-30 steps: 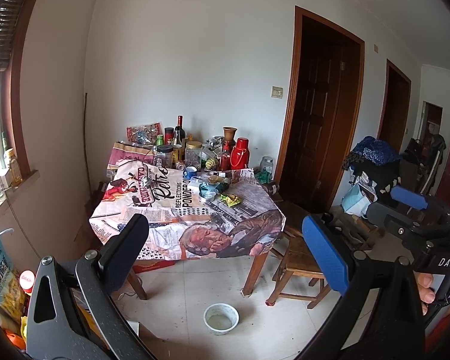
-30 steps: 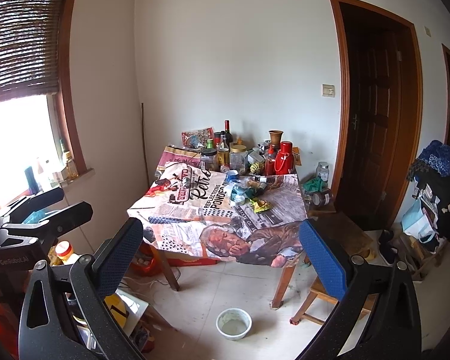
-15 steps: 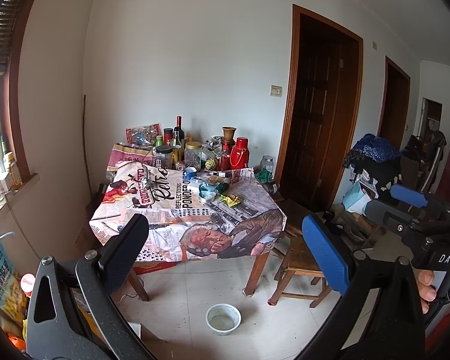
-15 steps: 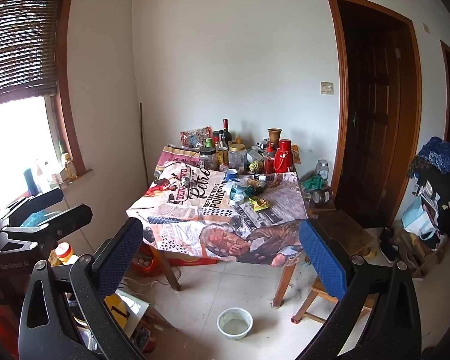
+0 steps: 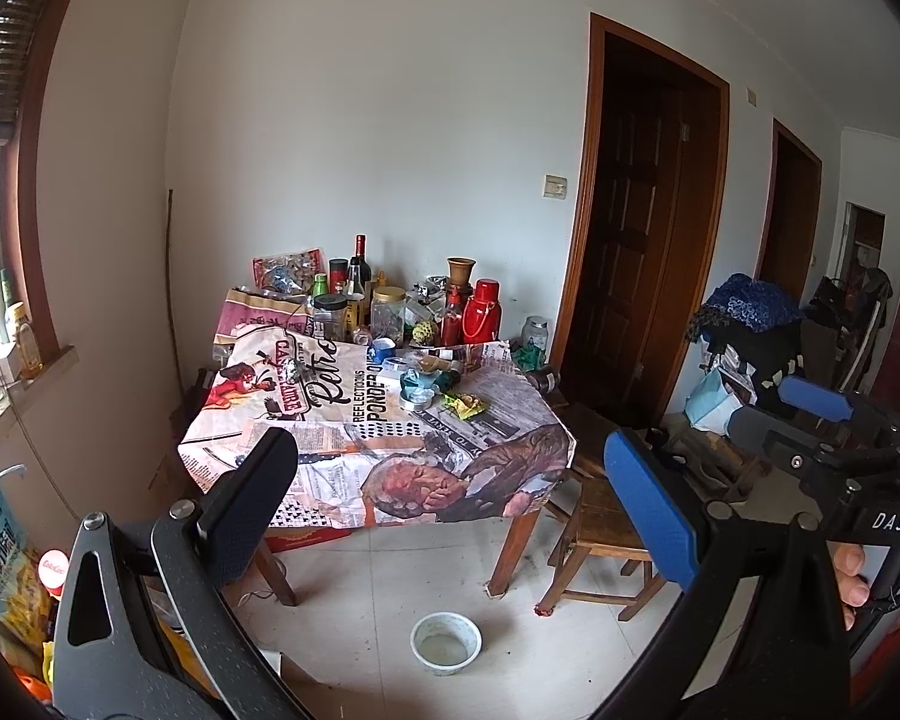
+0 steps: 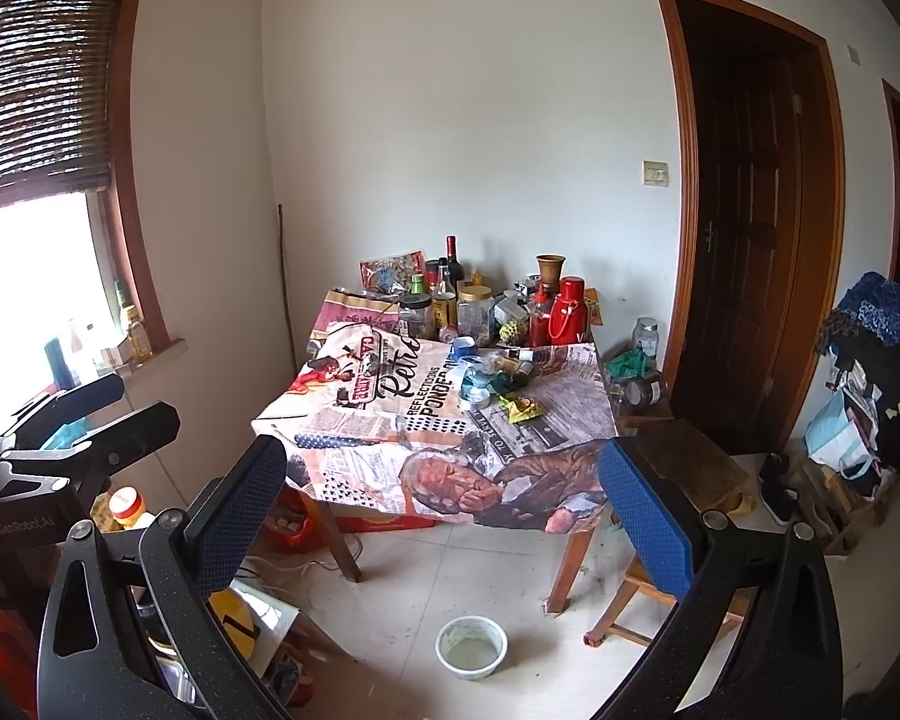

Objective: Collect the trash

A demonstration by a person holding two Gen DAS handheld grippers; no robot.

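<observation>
1. Both hand-held grippers are spread wide and empty: the left hand-held gripper (image 5: 450,498) and the right hand-held gripper (image 6: 444,504) have drifted only slightly over the last second, edging a touch nearer the tabletop (image 5: 306,432).
2. Trash sits mid-tabletop, well apart from both: a crumpled yellow-green wrapper (image 5: 465,404) just beside a teal wad (image 5: 417,381).
3. Collection has not begun, I judge; the approach remains.
4. On the floor, a white bowl (image 5: 446,642) lies in the path.
</observation>
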